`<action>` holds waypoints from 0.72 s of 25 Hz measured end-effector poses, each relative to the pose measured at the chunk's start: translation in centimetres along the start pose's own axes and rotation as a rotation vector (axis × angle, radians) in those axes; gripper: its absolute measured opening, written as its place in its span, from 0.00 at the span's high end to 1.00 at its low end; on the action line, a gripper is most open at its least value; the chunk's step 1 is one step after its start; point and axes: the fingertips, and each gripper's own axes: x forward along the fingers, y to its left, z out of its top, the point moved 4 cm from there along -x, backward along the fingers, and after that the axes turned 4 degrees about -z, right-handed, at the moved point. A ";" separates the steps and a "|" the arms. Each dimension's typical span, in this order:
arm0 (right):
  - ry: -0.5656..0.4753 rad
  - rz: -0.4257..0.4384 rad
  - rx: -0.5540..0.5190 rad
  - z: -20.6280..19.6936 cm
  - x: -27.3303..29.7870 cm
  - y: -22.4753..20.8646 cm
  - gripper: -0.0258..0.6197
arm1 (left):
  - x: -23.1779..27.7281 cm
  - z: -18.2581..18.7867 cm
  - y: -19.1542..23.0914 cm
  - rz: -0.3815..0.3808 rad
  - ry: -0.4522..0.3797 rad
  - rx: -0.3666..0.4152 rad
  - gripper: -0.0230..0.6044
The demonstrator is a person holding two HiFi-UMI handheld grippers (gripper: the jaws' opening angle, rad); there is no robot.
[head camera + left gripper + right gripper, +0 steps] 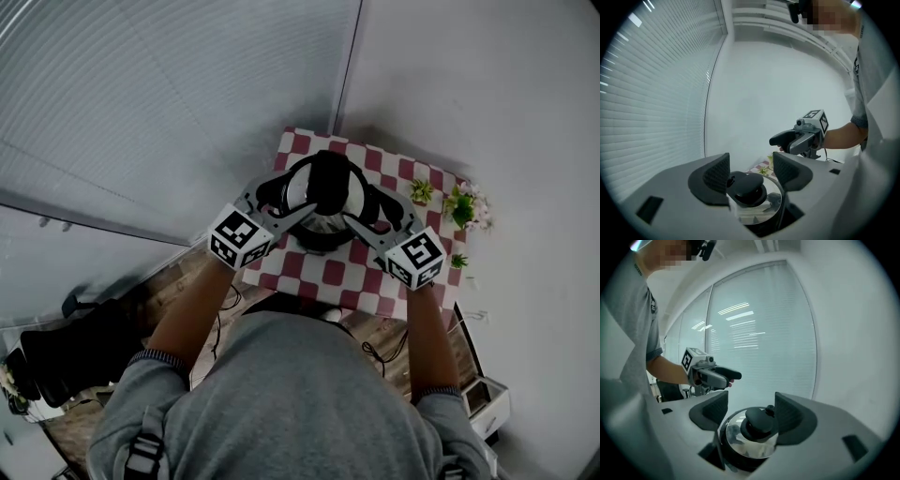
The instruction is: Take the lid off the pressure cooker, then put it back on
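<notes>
Between the jaws of my left tool (750, 169): nothing is gripped. The two pads stand apart, released, and the black knob (749, 188) of the lid shows in the gap just beyond them with no pad pressing on it.
Right tool (751, 409): released as well, its jaws spread wide. The knob sits low in the gap, clear of both pads.
Aim of the tools: each points close to level across the cooker at the other. Mine on the left comes in from the left and mine on the right from the right, with both marker cubes on my side.
Forearms (192, 314): bare, reaching forward from my grey top, one to each tool.
Lid (739, 440): a shiny steel dome with the knob at its centre, seated on the pressure cooker.
Pressure cooker (319, 238): a dark body, upright on the bench, between the two tools and a little below their jaws.
Bench (330, 274): small, covered by a red-and-white checked cloth, and set into the corner of the room.
Plants (421, 191): small green sprigs along the bench's right edge, well apart from the cooker. One has pale flowers.
Blinds (141, 103): closed slats filling the left side.
Wall (487, 94): plain and pale, on the right.
Floor (199, 274): wood, with cables (375, 356) trailing below the bench.
</notes>
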 end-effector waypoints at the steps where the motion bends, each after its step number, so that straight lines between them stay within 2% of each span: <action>1: -0.023 -0.018 0.005 0.2 -0.4 0.5 0.47 | -0.5 0.2 -0.5 0.010 -0.020 0.005 0.46; 6: -0.124 -0.071 0.008 0.6 -1.9 3.4 0.54 | -2.7 0.5 -3.0 0.053 -0.108 0.039 0.47; 9: -0.161 -0.095 -0.025 0.6 -2.6 4.9 0.58 | -3.6 0.1 -4.0 0.073 -0.123 0.048 0.57; 16: -0.203 -0.124 -0.016 0.5 -3.8 6.8 0.80 | -5.2 -0.5 -5.7 0.099 -0.147 0.066 0.77; 18: -0.212 -0.140 0.001 0.3 -4.1 6.9 0.88 | -5.5 -0.8 -6.1 0.105 -0.145 0.074 0.85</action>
